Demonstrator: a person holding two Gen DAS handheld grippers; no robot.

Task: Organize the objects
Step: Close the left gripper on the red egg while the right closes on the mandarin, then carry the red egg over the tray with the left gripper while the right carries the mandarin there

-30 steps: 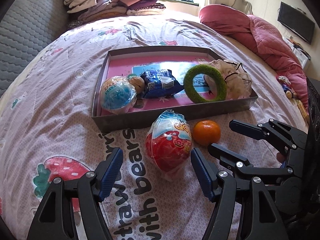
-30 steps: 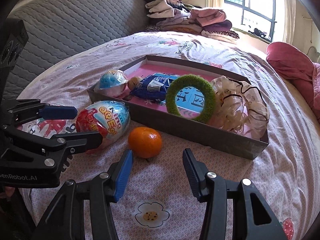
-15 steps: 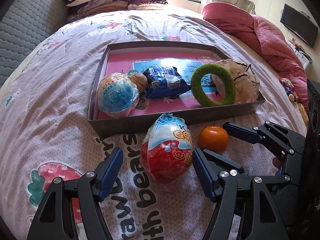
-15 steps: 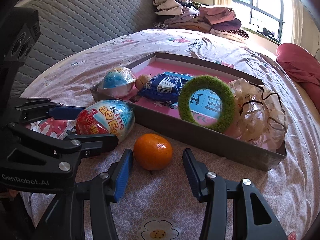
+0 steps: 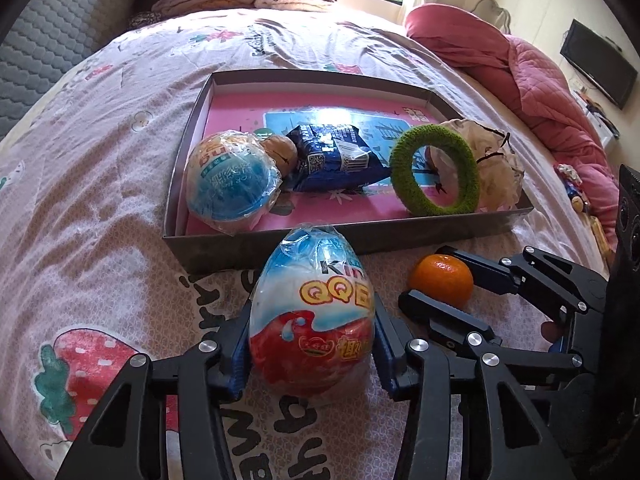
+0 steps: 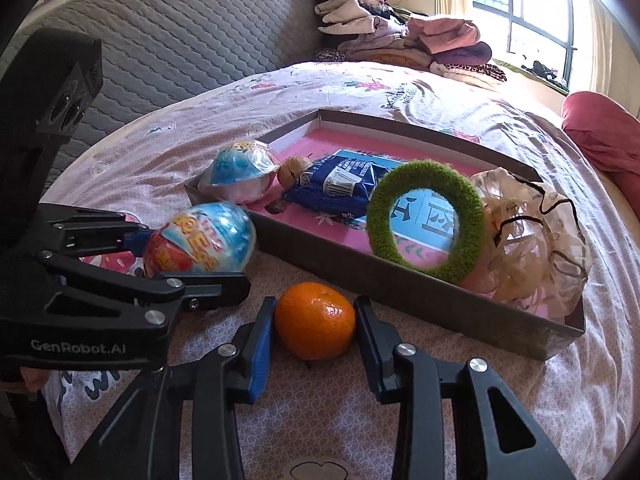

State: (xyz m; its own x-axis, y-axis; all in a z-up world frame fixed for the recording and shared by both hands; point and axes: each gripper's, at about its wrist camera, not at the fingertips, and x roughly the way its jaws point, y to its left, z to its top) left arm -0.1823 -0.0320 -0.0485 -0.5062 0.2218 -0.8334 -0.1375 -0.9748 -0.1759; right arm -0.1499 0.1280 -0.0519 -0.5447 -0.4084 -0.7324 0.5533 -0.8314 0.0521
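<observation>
A red-and-blue wrapped toy egg [image 5: 312, 332] lies on the bedsheet just in front of the grey tray [image 5: 256, 250]. My left gripper [image 5: 310, 344] is closing on it, and its blue pads [image 5: 240, 344] touch both sides of the egg. To the right a small orange [image 6: 315, 320] rests on the sheet near the tray's front wall [image 6: 400, 284]. My right gripper [image 6: 314, 322] is closing too, with its pads against the orange's left and right sides. In the right wrist view the left gripper [image 6: 192, 264] shows at the left with the egg [image 6: 200, 240] in it.
The tray holds a blue wrapped egg [image 5: 232, 184], a walnut [image 5: 280, 152], a blue snack packet [image 5: 332, 152], a green ring [image 5: 436, 168] and a sheer hair tie [image 5: 492, 160]. Folded clothes [image 6: 400, 40] are piled at the bed's far end. A pink quilt [image 5: 520, 72] lies at the right.
Both grippers have closed in: the left pads now touch the toy egg, the right pads touch the orange. The left gripper has also moved forward around the egg.
</observation>
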